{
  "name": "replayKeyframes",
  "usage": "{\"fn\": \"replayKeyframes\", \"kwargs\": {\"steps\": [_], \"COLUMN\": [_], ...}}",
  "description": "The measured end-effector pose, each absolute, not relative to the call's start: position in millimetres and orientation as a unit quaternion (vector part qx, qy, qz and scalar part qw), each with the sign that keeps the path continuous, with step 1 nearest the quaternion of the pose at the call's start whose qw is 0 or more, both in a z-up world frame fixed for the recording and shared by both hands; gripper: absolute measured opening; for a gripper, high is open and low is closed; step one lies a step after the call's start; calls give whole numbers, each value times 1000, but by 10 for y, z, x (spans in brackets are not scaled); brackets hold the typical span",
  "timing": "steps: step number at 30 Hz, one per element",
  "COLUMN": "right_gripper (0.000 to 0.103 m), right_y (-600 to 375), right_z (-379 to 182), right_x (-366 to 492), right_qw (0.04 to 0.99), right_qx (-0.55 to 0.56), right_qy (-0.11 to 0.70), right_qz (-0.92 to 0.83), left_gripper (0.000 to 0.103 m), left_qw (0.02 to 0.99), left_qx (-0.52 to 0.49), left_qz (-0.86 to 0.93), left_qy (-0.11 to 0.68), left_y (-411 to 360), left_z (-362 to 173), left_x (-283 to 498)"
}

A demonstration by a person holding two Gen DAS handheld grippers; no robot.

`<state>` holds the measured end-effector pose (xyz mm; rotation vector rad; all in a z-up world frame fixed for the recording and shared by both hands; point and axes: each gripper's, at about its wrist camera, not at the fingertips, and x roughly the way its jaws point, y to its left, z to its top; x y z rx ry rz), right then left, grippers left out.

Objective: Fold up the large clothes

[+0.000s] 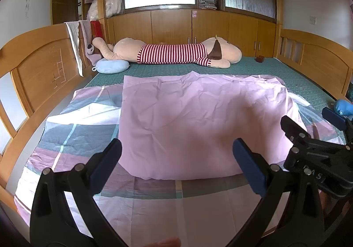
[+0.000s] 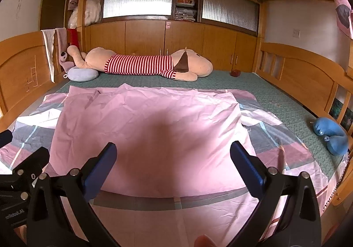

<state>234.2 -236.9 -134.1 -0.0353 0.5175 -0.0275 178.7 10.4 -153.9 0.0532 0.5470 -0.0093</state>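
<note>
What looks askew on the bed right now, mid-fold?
The pink folded-over panel of the patchwork sheet lies crooked: its far edge is rumpled and its right edge slants, leaving more patterned sheet uncovered on the right. Both the left gripper and right gripper hover with jaws open.

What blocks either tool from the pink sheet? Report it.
Nothing visible does. The left tool and right tool hang open over the pink sheet, with no object between. The plush dog lies far behind it.
</note>
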Motion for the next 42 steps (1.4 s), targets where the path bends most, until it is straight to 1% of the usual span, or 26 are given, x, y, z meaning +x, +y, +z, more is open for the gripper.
{"fn": "replayKeyframes", "kwargs": {"steps": [42], "right_gripper": [102], "right_y": [-2278], "right_z": [-1480], "right_x": [2379], "right_qw": [963], "right_qx": [-50], "right_qy": [265], "right_qz": [-23], "left_gripper": [101], "left_qw": [960], "left_qx": [22], "left_qz": [2], "left_qy": [278], "left_y": [77], "left_z": [-1594], "left_x": [1821]}}
